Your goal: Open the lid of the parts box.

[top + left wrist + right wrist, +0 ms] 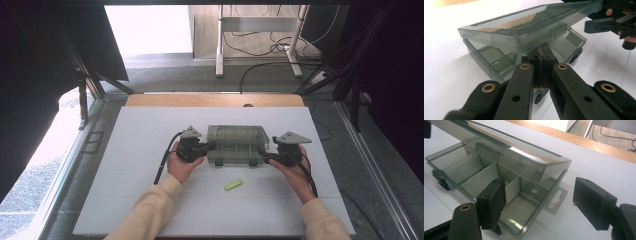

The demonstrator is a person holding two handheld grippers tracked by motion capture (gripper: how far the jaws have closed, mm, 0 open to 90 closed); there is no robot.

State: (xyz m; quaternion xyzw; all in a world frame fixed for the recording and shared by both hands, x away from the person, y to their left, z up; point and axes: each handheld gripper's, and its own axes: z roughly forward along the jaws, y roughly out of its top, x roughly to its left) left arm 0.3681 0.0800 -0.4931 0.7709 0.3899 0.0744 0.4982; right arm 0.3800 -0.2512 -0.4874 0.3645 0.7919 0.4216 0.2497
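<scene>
Resting near the middle of the white table (pixel 140 150), toward its far edge, the smoky transparent plastic compartment box (pixel 235 145) has its lid partly raised. Left gripper (pixel 207 146): jaws fully closed against the box's left end. Right gripper (pixel 267 156): jaws wide apart, holding nothing, at the box's right end.
</scene>
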